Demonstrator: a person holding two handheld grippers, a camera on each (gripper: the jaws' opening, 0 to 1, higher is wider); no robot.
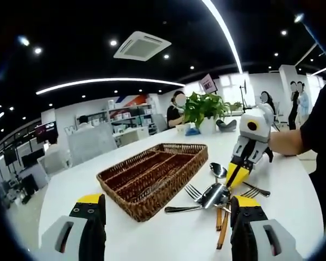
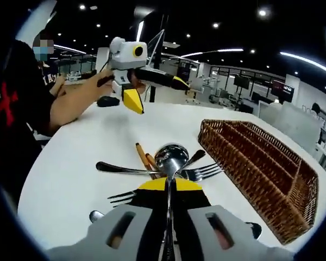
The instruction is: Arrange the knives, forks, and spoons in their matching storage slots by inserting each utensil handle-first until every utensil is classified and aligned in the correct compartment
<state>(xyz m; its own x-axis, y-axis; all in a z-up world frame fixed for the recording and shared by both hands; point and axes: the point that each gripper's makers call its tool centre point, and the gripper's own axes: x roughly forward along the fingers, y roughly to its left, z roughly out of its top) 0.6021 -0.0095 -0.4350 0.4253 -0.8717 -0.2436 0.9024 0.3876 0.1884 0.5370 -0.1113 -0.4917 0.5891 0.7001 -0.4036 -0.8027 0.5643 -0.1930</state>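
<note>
Right gripper [image 2: 168, 187] clamped on a glossy steel spoon [image 2: 171, 157] above the cutlery heap [image 1: 220, 198] mid-table [image 1: 168, 234]. Left gripper [image 1: 165, 212] spread apart. Rectangular woven wicker tray [image 1: 152, 176], slotted lengthwise, lay just beside.

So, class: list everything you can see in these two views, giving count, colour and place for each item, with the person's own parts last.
Wicker tray: one, brown, divided into slots, on the table.
Table: one, white.
Utensil pile: several forks and spoons, silver, some with wooden handles, beside the tray.
Spoon: one, silver, clamped in the right gripper.
Potted plant: one, green, far table edge.
Left gripper: yellow-tipped, open, above the table.
Right gripper: yellow-tipped, over the pile.
</note>
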